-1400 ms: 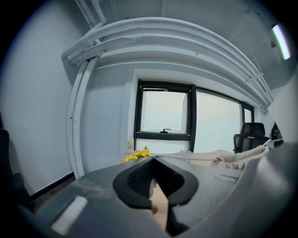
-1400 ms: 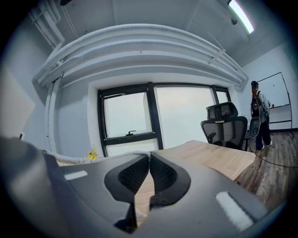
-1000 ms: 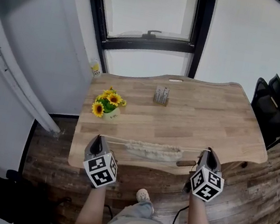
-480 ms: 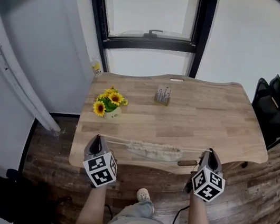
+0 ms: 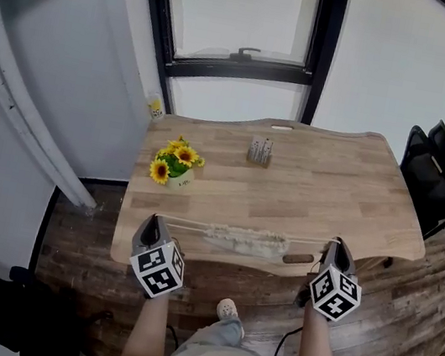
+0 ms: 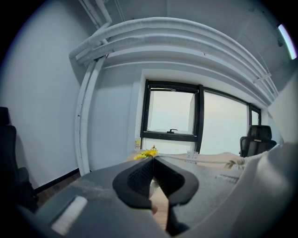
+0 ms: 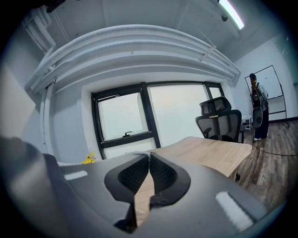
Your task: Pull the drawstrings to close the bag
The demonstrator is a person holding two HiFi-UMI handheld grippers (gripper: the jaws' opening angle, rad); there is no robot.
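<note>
Wood, pale: a wavy-edged wooden table (image 5: pixel 331 192) filled most of the head view. A cream gathered cloth bag (image 5: pixel 246 239) lay bunched along the table's near edge, between the two grippers. The left gripper (image 5: pixel 154 221) and right gripper (image 5: pixel 335 244) sat at either end. Both had their jaws pressed together, each nipping one of the thin pale drawstrings (image 5: pixel 184 225), which ran taut to the bag. The head view showed the whole bag. The left gripper view caught only its end, past a small pot of yellow sunflowers (image 5: pixel 173 166). The right gripper view showed tabletop and a black office chair (image 7: pixel 219 122).
</note>
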